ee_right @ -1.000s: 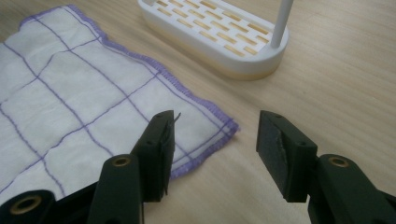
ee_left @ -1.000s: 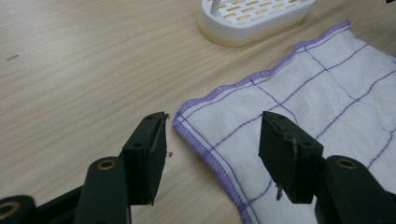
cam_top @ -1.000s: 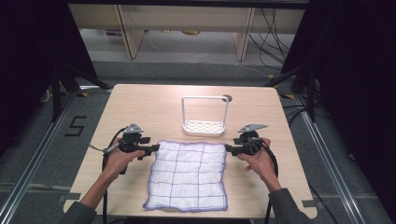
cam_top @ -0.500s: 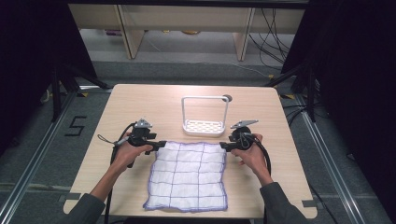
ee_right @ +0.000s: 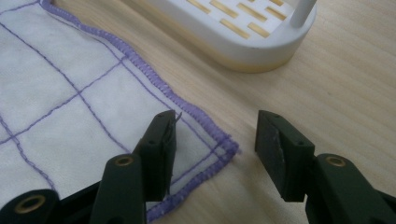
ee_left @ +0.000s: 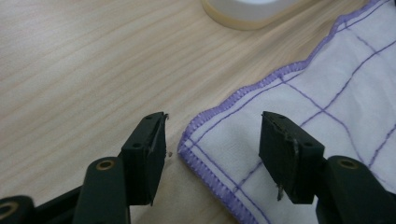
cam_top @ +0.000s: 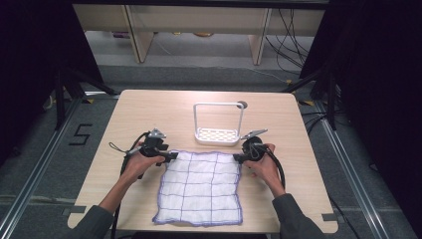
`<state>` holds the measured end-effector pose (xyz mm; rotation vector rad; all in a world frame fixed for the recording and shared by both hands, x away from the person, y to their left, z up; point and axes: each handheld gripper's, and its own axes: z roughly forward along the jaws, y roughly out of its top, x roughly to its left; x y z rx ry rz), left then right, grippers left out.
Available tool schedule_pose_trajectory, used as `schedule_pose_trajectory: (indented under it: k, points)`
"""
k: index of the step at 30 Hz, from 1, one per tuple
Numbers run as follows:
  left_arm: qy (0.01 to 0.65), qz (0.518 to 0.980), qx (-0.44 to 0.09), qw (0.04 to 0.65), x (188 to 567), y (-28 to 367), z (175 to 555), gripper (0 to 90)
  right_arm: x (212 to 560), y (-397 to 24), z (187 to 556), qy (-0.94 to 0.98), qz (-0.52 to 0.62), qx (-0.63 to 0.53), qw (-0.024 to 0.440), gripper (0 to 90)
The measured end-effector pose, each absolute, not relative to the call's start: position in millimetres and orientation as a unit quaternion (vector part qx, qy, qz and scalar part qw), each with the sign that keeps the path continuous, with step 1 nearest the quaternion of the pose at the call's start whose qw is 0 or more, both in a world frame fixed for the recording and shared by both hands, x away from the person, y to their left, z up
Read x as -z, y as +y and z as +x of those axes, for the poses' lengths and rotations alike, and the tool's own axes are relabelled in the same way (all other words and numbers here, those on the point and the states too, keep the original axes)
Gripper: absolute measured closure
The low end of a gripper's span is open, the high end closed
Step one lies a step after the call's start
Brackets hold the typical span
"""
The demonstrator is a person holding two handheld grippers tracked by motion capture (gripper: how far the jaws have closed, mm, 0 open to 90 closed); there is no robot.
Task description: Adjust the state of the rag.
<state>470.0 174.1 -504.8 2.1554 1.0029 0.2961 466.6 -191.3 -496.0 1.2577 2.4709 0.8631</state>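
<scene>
A white cloth with a purple grid and purple hem lies flat on the wooden table. My left gripper is at its far left corner and my right gripper at its far right corner. In the left gripper view the open left gripper straddles the cloth corner, pads not touching it. In the right gripper view the open right gripper straddles the other corner of the cloth. Both pairs of jaws have just closed slightly.
A white rack with a slotted base and a tall wire handle stands just beyond the cloth's far edge, between the grippers. Its base is close ahead of the right jaws and its edge shows ahead of the left jaws.
Both hands have moved away from the person along the cloth's sides and sunk toward the table, arriving at the two far corners. The cloth has not moved.
</scene>
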Motion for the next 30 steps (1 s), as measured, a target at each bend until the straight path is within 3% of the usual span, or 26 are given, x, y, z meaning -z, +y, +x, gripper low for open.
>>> schedule_pose_trajectory:
  k: [6,10,19,30]
  points:
    - [0.390,0.842,-0.115,0.356,511,174,474,46.0,498,-189,467,0.845,0.432,-0.294,0.116,51.9]
    - [0.378,0.846,-0.126,0.354,511,172,473,54.5,499,-190,466,0.846,0.426,-0.295,0.122,56.4]
    - [0.374,0.846,-0.120,0.360,511,167,468,82.2,500,-187,464,0.851,0.407,-0.313,0.108,84.9]
    - [0.365,0.841,-0.128,0.379,500,170,466,84.8,487,-195,462,0.847,0.392,-0.340,0.115,87.7]
